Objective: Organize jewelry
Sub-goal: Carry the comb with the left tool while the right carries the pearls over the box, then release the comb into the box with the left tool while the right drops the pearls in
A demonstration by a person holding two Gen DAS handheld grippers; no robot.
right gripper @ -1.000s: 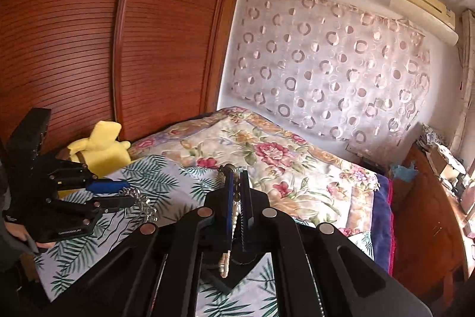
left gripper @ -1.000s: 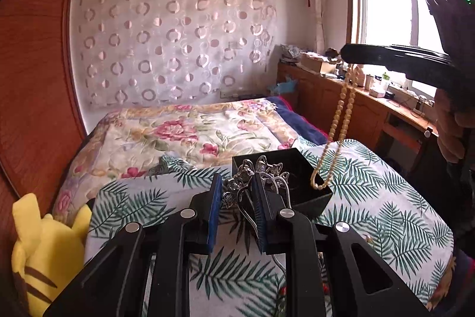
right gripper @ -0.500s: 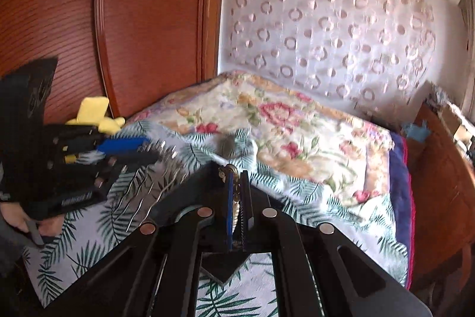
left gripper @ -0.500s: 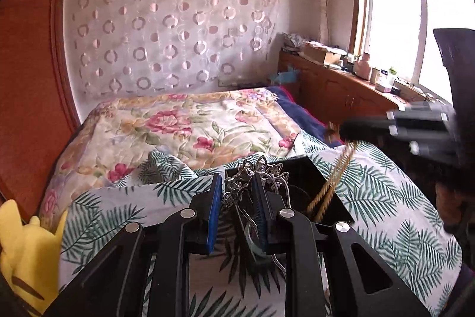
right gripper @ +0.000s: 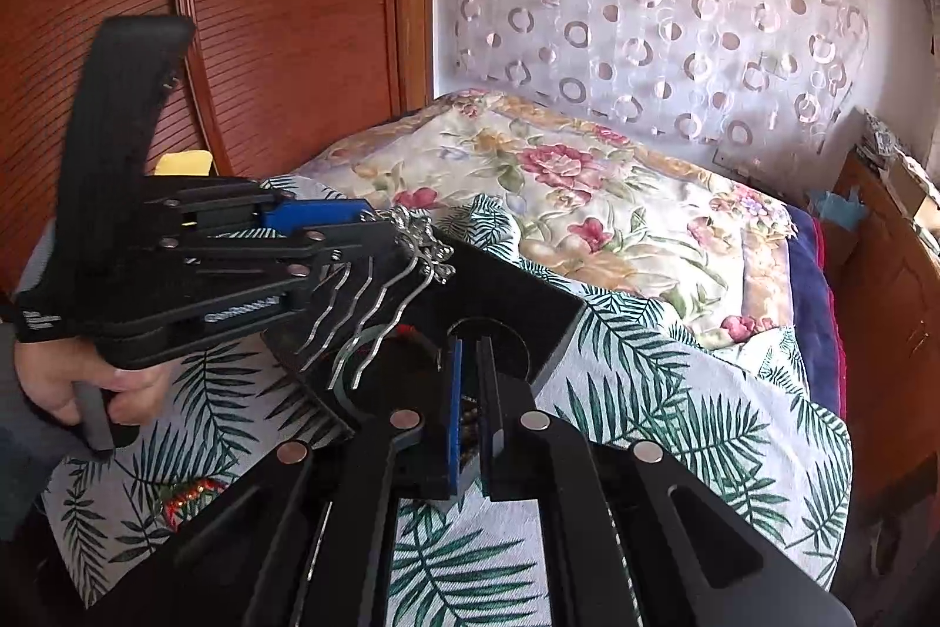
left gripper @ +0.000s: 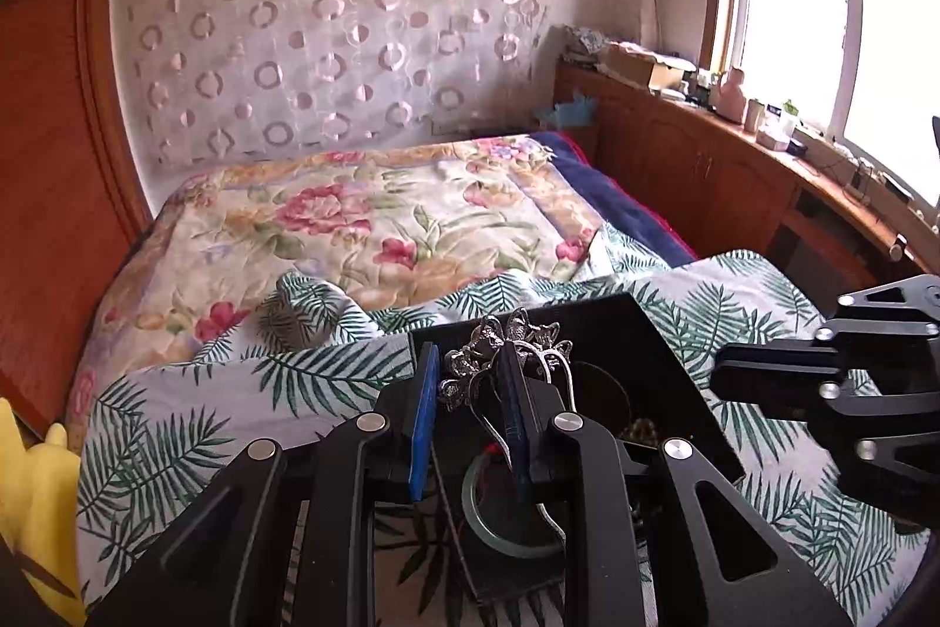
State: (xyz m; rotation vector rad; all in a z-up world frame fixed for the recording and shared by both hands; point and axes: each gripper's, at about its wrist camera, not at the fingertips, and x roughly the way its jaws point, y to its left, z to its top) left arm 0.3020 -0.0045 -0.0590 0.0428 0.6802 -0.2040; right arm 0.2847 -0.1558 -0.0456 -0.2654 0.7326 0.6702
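The left gripper (left gripper: 467,401) reaches forward with its jaws parted a little, clamped on a silver hair comb (left gripper: 499,359) whose ornate head sits between the blue pads (left gripper: 424,427) and whose prongs trail back under the jaws. The person's left hand (right gripper: 76,380) squeezes the trigger. The right gripper (right gripper: 468,409) points down, jaws nearly together, a narrow gap between them.

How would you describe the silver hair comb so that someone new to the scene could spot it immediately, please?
On the bed, find the palm-leaf cloth with a black box on it. Above the box, the left gripper pinches the silver hair comb. Its ornate filigree top and long wavy prongs set it apart from the beads inside the box.
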